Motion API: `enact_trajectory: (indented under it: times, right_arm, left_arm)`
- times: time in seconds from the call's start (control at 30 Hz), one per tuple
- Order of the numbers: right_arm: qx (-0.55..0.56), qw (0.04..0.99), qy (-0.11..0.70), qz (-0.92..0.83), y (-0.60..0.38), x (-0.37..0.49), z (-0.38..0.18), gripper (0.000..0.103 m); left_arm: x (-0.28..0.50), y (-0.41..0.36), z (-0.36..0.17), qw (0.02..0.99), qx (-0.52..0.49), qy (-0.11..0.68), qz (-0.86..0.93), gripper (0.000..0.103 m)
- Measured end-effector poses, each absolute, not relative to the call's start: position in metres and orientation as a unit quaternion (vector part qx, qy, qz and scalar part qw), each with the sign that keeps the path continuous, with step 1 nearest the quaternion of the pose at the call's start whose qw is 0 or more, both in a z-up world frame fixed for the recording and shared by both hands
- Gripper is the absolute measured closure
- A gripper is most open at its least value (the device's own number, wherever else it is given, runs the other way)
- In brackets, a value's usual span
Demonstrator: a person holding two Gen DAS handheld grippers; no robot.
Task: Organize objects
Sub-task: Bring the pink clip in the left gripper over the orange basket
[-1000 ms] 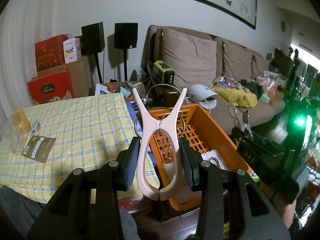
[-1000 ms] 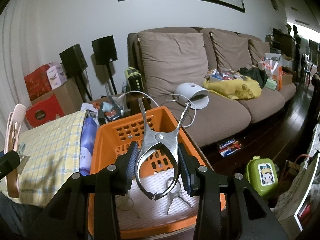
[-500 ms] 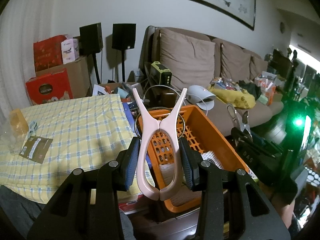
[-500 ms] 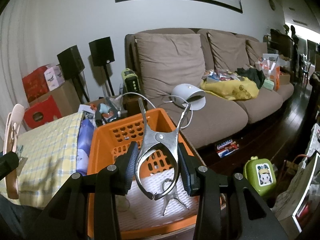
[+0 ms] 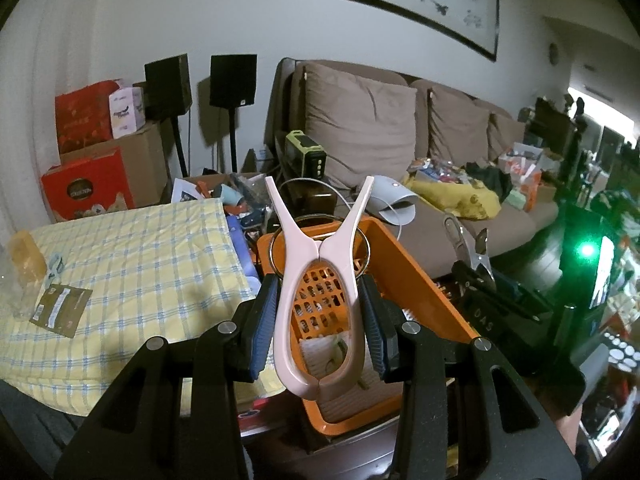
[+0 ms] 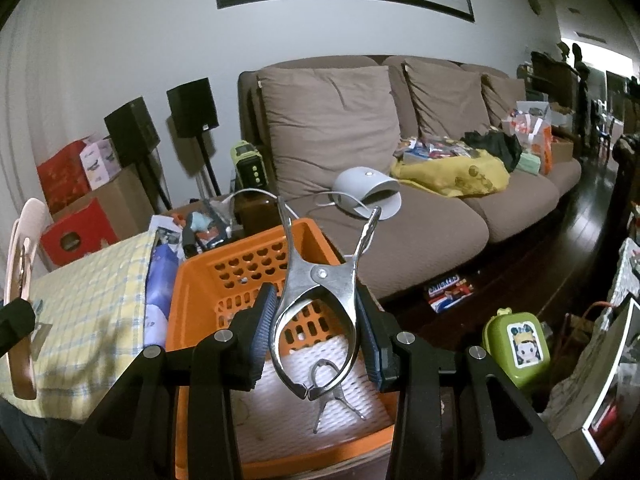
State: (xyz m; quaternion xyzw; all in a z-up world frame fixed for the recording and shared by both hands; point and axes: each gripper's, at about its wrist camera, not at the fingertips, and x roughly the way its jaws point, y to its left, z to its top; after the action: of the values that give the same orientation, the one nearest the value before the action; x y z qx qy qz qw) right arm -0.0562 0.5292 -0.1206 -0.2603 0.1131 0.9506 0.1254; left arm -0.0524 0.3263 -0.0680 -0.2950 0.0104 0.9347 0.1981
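Basket [image 6: 192, 280], orange and perforated, sits below both grippers with one metal clip [image 6: 334, 394] on its liner. Left gripper [image 5: 320, 328] pinches a pink plastic clip [image 5: 320, 300]; right gripper [image 6: 316, 336] pinches a steel spring clamp [image 6: 320, 300], each part-closed over the basket. Likely next: lower, then release inside.

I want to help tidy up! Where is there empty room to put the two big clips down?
The orange basket has bare white liner around one small metal clip. The yellow checked cloth is mostly bare, apart from a brown packet near its left edge. Crowded spots: the clutter behind the basket and the sofa's far end.
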Motion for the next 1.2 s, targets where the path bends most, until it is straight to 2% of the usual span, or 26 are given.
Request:
enact_trajectory:
  times: [1.2]
  right_arm:
    - [-0.258,0.151,0.118,0.947,0.546,-0.052,-0.12,0.064]
  left_arm:
    - [-0.057,0.341,-0.055,0.217,-0.274,0.014,0.937,0.066]
